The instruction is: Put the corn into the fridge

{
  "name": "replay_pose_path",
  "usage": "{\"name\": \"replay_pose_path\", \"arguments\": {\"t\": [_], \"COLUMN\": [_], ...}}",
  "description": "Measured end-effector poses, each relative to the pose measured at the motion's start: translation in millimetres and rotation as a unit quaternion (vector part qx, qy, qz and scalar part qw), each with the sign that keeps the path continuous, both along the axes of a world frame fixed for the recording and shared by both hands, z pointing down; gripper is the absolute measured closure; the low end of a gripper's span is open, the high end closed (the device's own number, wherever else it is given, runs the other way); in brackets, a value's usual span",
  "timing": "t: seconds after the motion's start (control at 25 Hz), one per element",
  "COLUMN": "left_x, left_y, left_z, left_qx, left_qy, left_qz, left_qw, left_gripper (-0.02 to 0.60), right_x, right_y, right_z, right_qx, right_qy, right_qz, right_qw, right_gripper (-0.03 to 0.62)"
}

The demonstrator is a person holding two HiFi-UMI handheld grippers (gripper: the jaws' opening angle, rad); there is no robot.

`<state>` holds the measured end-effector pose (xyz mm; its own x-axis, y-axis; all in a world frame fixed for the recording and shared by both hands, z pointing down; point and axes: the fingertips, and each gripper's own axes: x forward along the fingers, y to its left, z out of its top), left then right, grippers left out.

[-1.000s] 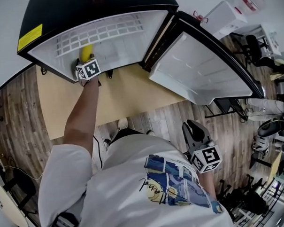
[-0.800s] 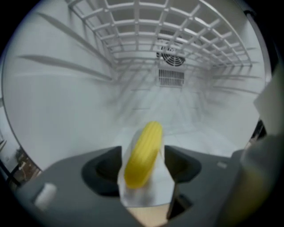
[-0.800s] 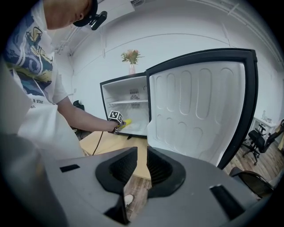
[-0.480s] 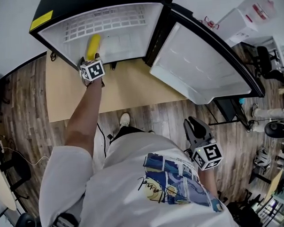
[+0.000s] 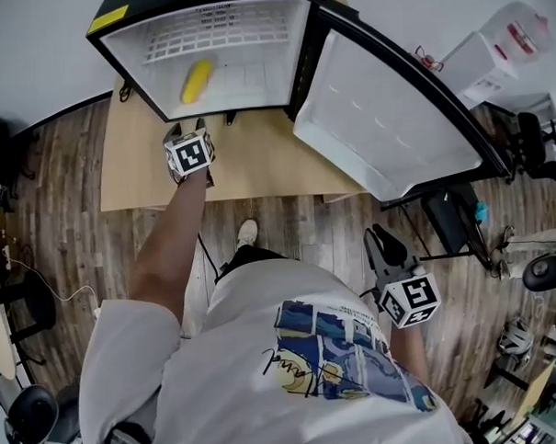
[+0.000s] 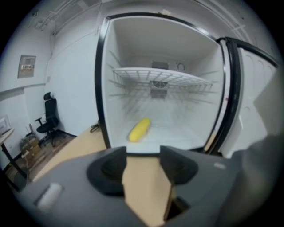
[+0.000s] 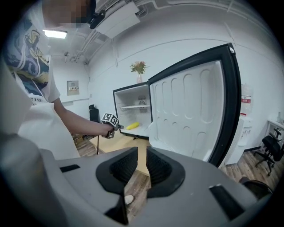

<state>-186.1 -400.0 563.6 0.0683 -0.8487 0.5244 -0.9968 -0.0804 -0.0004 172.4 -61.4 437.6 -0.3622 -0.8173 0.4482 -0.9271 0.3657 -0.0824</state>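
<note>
The person wears a white short-sleeved T-shirt (image 5: 219, 357) with a blue, yellow and white print (image 5: 343, 352) and black script beside it. A dark strap (image 5: 127, 441) sits at one shoulder, and a white shoe (image 5: 246, 233) shows below. The left hand-held gripper (image 5: 187, 128) and the right hand-held gripper (image 5: 386, 244) have grey bodies with black textured pads (image 7: 119, 170). Each carries a white cube (image 5: 190, 156) printed with black square markers.
</note>
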Motion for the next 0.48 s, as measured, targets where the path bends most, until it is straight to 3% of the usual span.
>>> {"name": "replay_pose_path", "arguments": {"t": [0.28, 0.48], "left_x": [14.2, 35.5], "left_y": [76.6, 132.1], "left_z": [-15.4, -21.5], "left_qx": [0.006, 0.005], "left_qy": [0.016, 0.025], "left_qz": [0.011, 0.042], "left_qw": [0.9998, 0.9988], "left_gripper": [0.399, 0.447], "right_x": [8.8, 14.9], "right_y": [23.5, 40.8], "right_z": [6.8, 9.9], "right_qx": [0.002, 0.001], "right_qy": [-0.007, -0.010], "right_qz": [-0.042, -0.068], "right_qw": [0.999, 0.998], "right_gripper": [0.540, 0.542]}}
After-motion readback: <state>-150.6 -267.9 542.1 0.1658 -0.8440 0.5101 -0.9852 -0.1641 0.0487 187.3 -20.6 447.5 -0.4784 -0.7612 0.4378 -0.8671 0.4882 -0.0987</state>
